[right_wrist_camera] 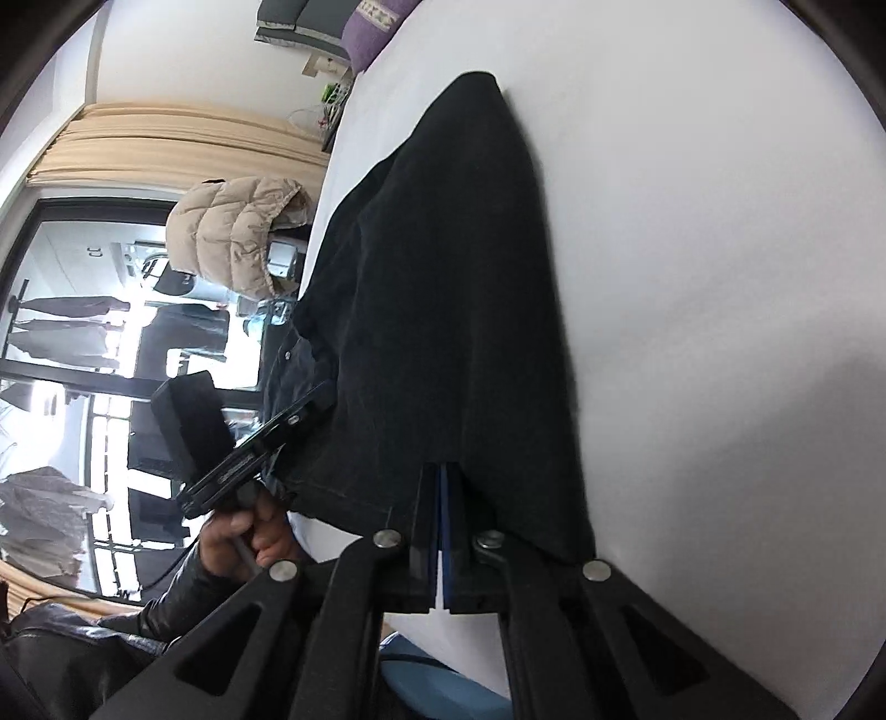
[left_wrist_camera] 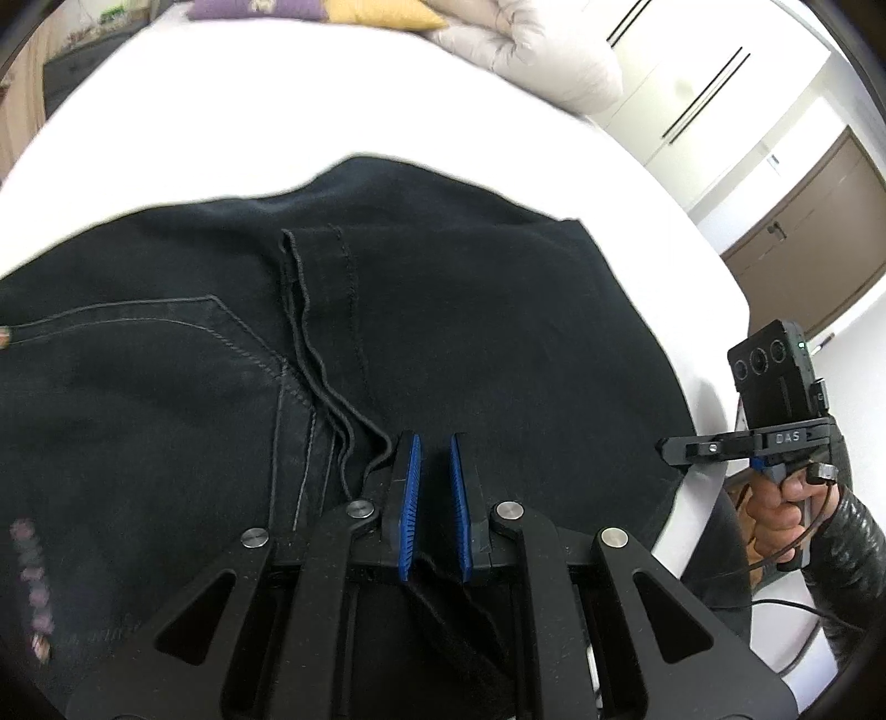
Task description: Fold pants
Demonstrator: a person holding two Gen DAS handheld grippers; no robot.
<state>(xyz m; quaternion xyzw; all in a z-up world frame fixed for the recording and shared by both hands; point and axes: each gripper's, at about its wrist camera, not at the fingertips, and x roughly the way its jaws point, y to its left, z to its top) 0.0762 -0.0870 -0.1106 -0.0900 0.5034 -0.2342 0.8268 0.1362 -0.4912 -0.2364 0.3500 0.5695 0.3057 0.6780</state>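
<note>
White bedsheet (left_wrist_camera: 221, 127) under everything. My left gripper (left_wrist_camera: 434, 459) is pinched on a fold of the black pants (left_wrist_camera: 470, 310) at their near edge; my right gripper (right_wrist_camera: 440, 487) is clamped tight on a hem at the bed's side edge. Pants lie spread across the bed, partly doubled over. Judgement: denim, soft but weighty, drapes without slipping; best held at seams and hems. Pillows (left_wrist_camera: 310, 11) at the far edge, cupboards (left_wrist_camera: 819, 221) beyond.

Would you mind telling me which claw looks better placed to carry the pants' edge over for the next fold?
Probably the right claw: it pinches the black pants at their outer edge beside bare white bed. The left claw grips mid-fabric.
</note>
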